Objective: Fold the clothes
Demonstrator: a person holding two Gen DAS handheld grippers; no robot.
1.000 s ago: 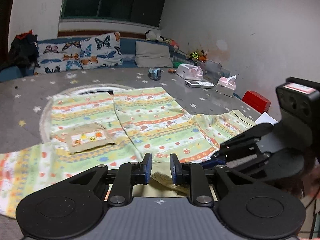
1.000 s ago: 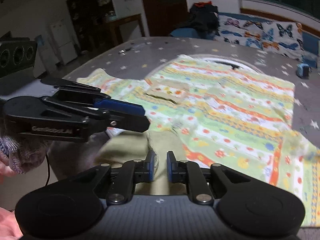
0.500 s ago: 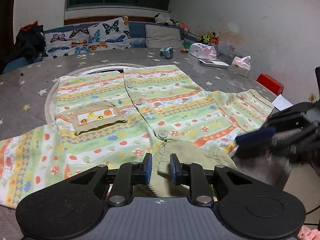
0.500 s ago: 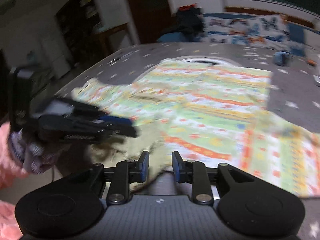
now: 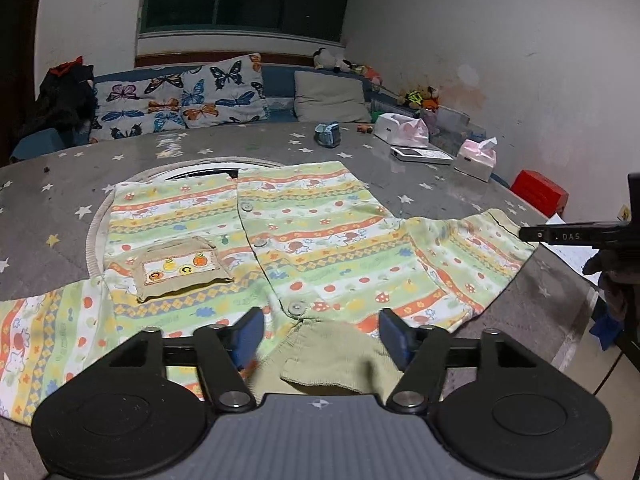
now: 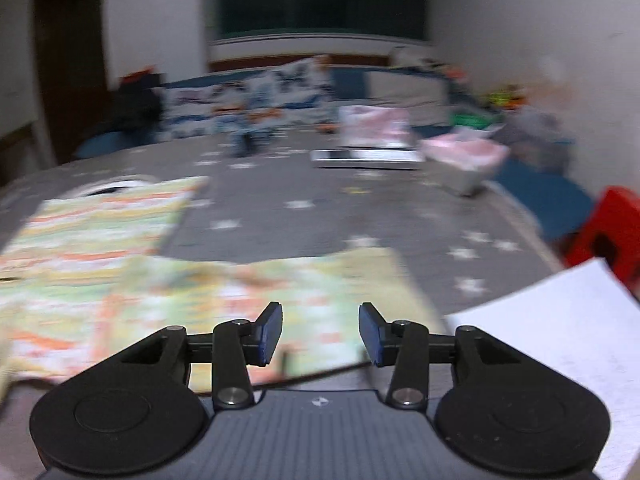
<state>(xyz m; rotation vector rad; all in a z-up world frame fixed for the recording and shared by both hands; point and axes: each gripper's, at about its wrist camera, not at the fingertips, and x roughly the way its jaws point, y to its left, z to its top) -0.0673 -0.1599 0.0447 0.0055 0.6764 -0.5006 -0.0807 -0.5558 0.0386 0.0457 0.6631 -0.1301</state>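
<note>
A striped green, orange and yellow child's shirt point(image 5: 320, 240) lies spread front-up on the grey star-patterned table point(image 5: 60, 208), with a tan pocket point(image 5: 180, 268) on its left half. Its olive collar point(image 5: 336, 356) sits crumpled between the fingers of my left gripper point(image 5: 320, 334). Those jaws are opening and the blue pads stand clear of the cloth. My right gripper point(image 5: 528, 234) hovers at the end of the shirt's right sleeve point(image 5: 460, 264). In the blurred right wrist view the right gripper point(image 6: 320, 332) is opening above the sleeve point(image 6: 280, 292), gripping nothing.
White paper point(image 6: 560, 332) and a red box point(image 5: 540, 194) lie by the table's right edge. Two tissue boxes point(image 5: 476, 158), a flat white device point(image 5: 420, 155) and a small blue object point(image 5: 328, 136) sit at the back. Butterfly pillows point(image 5: 180, 100) line the bench behind.
My left gripper let go of the collar and its jaws spread wide. My right gripper left the collar, swung right to the sleeve end and opened.
</note>
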